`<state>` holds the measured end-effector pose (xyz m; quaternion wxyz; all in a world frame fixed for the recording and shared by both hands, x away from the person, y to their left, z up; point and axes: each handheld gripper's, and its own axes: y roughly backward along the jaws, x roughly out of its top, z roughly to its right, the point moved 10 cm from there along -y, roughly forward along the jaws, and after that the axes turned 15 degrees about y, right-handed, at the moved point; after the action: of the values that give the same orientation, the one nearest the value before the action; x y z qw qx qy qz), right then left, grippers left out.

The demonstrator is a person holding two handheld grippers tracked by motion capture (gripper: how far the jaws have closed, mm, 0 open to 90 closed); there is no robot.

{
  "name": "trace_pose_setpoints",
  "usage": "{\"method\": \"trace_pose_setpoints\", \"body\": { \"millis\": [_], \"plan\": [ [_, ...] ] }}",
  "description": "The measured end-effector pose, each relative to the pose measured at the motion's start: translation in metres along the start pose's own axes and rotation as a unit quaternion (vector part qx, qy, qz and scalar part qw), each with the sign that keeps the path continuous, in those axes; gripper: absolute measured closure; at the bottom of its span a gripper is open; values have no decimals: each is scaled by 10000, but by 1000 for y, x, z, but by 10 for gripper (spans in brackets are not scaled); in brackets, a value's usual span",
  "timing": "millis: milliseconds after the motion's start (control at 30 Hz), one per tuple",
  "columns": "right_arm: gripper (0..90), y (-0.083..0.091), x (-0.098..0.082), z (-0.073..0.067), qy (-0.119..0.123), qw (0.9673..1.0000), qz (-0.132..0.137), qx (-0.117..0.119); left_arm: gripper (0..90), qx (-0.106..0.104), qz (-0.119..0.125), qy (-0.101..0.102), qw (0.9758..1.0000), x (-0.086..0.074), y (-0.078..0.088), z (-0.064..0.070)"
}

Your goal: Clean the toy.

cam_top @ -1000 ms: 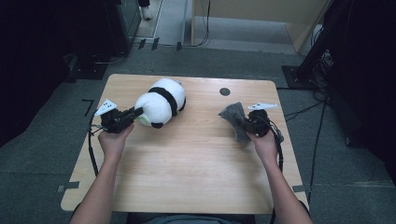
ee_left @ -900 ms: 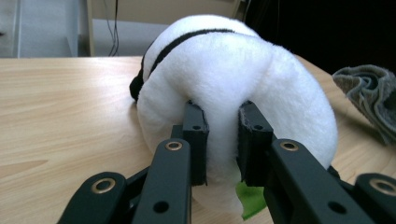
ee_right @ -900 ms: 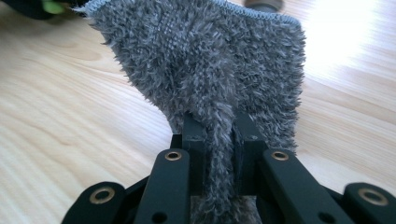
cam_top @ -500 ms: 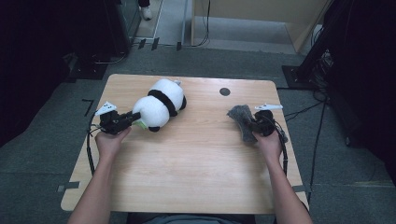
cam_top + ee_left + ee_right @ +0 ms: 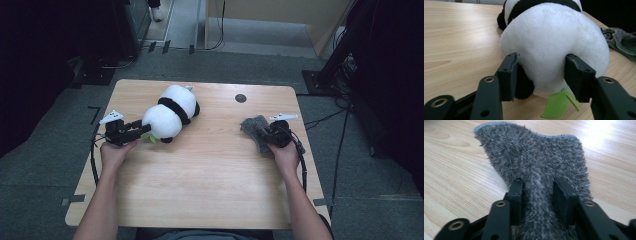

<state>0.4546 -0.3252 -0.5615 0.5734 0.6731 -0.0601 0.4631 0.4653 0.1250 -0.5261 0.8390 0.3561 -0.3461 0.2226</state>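
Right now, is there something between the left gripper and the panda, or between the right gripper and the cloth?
Nothing visible. The panda bulges between the left gripper's jaws, which have just been opening. A ridge of the cloth lies between the right gripper's jaws, also just opening.

Bare table (image 5: 210,175) between panda (image 5: 170,117) and cloth (image 5: 255,131) (seemingly unobstructed).

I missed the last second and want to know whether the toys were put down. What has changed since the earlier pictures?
Both toys have come down onto the table. The left gripper has just been opening around the panda plush, the right gripper around the grey cloth; each thing still sits between its jaws. The hands kept their sides.
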Motion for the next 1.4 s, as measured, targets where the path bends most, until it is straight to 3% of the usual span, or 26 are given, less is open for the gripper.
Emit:
{"method": "trace_pose_setpoints", "body": {
  "millis": [167,333,600,733,867,1033,1133,1400],
  "plan": [
    [535,4,2,1,-99,9998,135,117,380,138,-69,-251,9996,-1,3,-1],
    [440,15,10,3,-268,9986,415,200,347,113,-58,-183,9998,2,10,0],
    [432,25,15,-5,-106,9985,495,196,312,45,-123,-308,9994,3,20,15],
    [432,31,22,-14,-16,9980,594,215,305,22,-107,-368,9993,5,23,24],
    [432,34,26,-25,70,9976,621,288,305,-129,-50,-351,9993,7,24,39],
    [432,38,29,-41,228,9965,713,362,311,-156,-152,-568,9981,2,19,56],
    [431,40,31,-53,337,9955,765,438,312,-269,-199,-559,9979,-1,15,64],
    [435,35,31,-79,568,9933,764,661,310,-462,-359,-757,9954,-12,3,89]
  ]
}}
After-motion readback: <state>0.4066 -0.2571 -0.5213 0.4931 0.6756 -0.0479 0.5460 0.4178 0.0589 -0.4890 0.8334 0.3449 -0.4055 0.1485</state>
